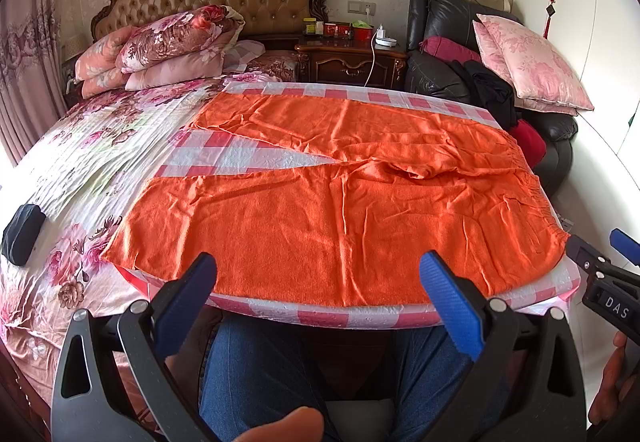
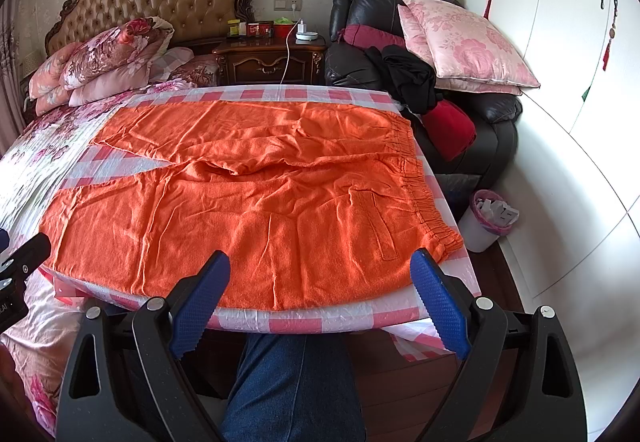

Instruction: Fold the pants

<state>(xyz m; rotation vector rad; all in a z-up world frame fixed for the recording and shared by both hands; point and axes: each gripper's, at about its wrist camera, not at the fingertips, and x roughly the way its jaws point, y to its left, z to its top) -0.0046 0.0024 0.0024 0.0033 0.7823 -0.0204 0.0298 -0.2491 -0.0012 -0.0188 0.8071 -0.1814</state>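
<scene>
Orange pants (image 1: 332,210) lie spread flat on a board with a pink-and-white checked cover (image 1: 304,312), legs pointing left and the elastic waistband (image 2: 416,182) at the right. The two legs part in a V toward the left. My left gripper (image 1: 320,274) is open, hovering just above the near edge of the near leg with nothing between its blue fingers (image 1: 448,290). My right gripper (image 2: 320,274) is open too, over the near edge close to the waistband corner. The right gripper's body (image 1: 608,282) shows at the right edge of the left wrist view.
The board rests over a bed with a floral sheet (image 1: 80,170), stacked quilts (image 1: 160,46) and a tufted headboard. A nightstand (image 1: 352,58), a black armchair with pink pillows (image 2: 468,42) and clothes, and a bin (image 2: 486,218) stand beyond and right. A person's jeans-clad legs (image 1: 260,370) are below the board.
</scene>
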